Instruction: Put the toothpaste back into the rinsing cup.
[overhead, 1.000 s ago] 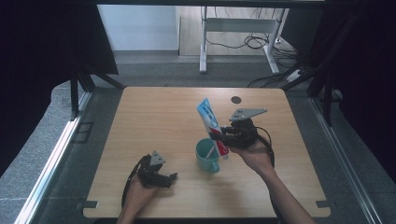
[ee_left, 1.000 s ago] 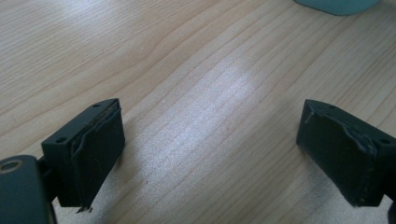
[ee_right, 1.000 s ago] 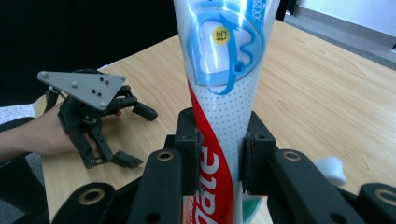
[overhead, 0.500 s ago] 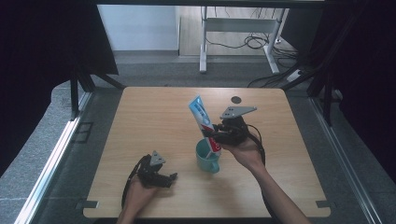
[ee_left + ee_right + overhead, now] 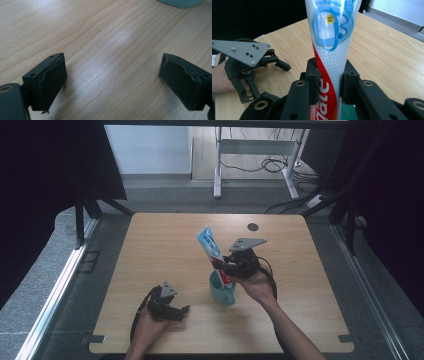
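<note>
A: Start at the right tongs (image 5: 329, 82). What are they doing?

B: They are clenched on a white, blue and red plastic toothpaste tube (image 5: 332, 45). In the right gripper view the two black jaws press the tube from both sides, low on its body, where the red lettering runs.

A: And the tube itself, where is it?

B: In the high view the toothpaste tube (image 5: 212, 247) is held up off the desk, tilted, with its flat crimped end up and leaning away to the left. Its lower end sits just above, or perhaps just inside, the mouth of a teal ceramic mug (image 5: 222, 289). I cannot tell whether it touches the rim.

A: The mug?

B: Upright on the light wooden desk (image 5: 165, 240), near the middle, just in front of the right tongs (image 5: 223, 266) and the hand (image 5: 255, 285) that carries them.

A: Now the left tongs (image 5: 112, 82).

B: Released. In the left gripper view the jaws stand wide apart with bare desk between them, and the mug's base (image 5: 178, 3) shows at the top edge. In the high view the left tongs (image 5: 184, 310) lie low on the desk near its front edge, to the left of the mug and apart from it.

A: Anything else on the desk?

B: A small dark round disc (image 5: 253, 226) near the far edge, well apart from everything else.
</note>
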Tool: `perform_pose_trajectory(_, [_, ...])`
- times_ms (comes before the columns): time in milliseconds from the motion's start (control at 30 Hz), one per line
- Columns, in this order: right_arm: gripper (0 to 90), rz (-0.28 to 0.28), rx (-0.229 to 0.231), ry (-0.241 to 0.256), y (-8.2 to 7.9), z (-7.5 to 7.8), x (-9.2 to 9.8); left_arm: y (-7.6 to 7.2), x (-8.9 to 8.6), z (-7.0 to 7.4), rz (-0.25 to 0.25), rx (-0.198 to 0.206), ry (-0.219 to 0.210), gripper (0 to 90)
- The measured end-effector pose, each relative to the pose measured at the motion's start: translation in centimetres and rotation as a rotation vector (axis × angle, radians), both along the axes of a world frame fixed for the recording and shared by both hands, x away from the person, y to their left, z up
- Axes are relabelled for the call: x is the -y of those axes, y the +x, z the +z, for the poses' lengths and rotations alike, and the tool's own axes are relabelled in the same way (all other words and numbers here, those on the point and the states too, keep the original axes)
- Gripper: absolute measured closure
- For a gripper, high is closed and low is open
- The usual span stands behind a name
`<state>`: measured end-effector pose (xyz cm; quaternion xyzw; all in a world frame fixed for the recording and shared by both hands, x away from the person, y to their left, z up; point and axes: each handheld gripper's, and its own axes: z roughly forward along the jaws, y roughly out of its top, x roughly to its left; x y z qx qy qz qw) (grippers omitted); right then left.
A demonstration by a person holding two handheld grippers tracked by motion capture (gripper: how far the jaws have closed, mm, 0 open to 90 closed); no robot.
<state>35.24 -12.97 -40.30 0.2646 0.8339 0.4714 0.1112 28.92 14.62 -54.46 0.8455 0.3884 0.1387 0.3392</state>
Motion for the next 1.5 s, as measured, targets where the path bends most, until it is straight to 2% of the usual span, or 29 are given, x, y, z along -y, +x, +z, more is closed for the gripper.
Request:
perform_pose_trajectory(733, [71.2, 0.004, -0.033, -0.016, 0.1, -3.5, -0.4, 0.0, 0.0, 0.0, 0.001, 0.001, 0.000, 7.7])
perform_pose_trajectory(1133, [70.8, 0.009, -0.054, -0.015, 0.0, -4.7, -0.2, 0.0, 0.0, 0.0, 0.002, 0.001, 0.000, 7.7])
perform_pose_trajectory(1500, [70.0, 0.010, -0.062, -0.001, -0.1, -5.0, 0.4, 0.0, 0.0, 0.0, 0.002, 0.002, -0.002, 7.7])
